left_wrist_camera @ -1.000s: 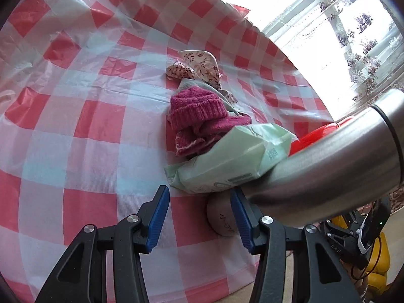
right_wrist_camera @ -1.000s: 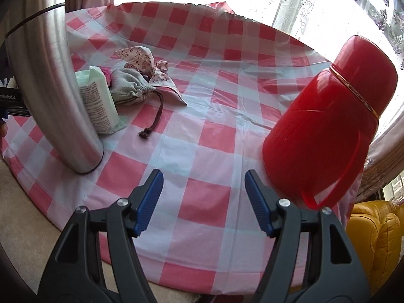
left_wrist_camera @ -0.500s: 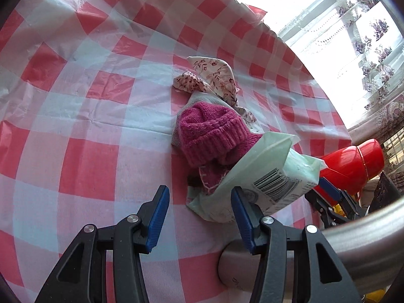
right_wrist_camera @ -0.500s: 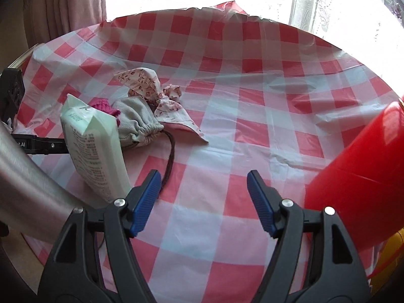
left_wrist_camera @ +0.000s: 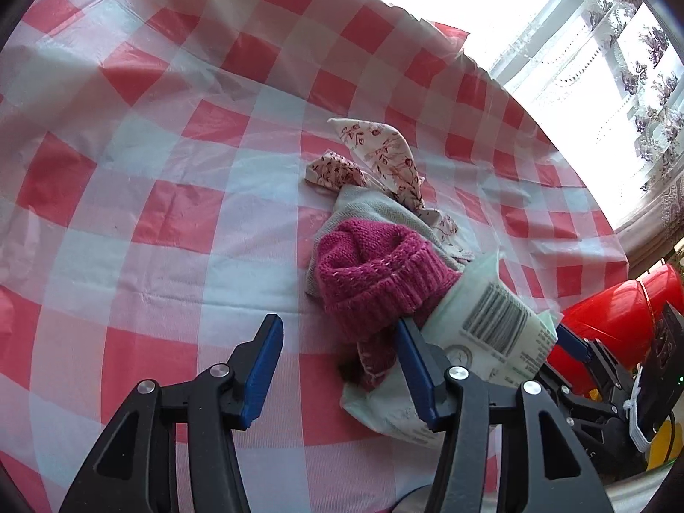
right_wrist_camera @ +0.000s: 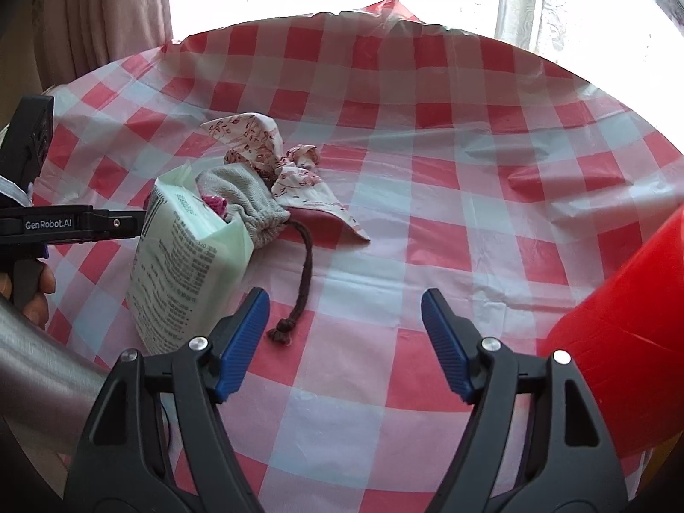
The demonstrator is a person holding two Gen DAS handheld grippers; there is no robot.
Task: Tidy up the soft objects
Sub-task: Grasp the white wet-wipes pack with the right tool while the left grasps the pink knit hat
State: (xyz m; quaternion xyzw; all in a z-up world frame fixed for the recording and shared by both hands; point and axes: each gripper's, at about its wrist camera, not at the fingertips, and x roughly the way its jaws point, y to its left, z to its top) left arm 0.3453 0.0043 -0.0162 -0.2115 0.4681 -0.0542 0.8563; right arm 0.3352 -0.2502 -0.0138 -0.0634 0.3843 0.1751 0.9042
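A heap of soft things lies mid-table: a magenta knit hat (left_wrist_camera: 376, 282), a grey drawstring pouch (right_wrist_camera: 243, 201) with a brown cord (right_wrist_camera: 303, 273), a floral cloth (left_wrist_camera: 380, 154), and a pale green tissue pack (left_wrist_camera: 483, 342) leaning on them. The pack also shows in the right wrist view (right_wrist_camera: 184, 265), as does the floral cloth (right_wrist_camera: 273, 154). My left gripper (left_wrist_camera: 337, 367) is open and empty, its right finger touching the hat and pack. My right gripper (right_wrist_camera: 344, 342) is open and empty, in front of the cord's knotted end.
A red-and-white checked cloth (right_wrist_camera: 427, 213) covers the round table. A red plastic jug (right_wrist_camera: 632, 363) stands close on the right, also in the left wrist view (left_wrist_camera: 607, 312). A steel cylinder (right_wrist_camera: 47, 367) sits at the near left. Bright windows lie behind.
Both grippers have moved forward toward the heap. The steel cylinder has slid out of the left view and to the edge of the right view. Both stay open.
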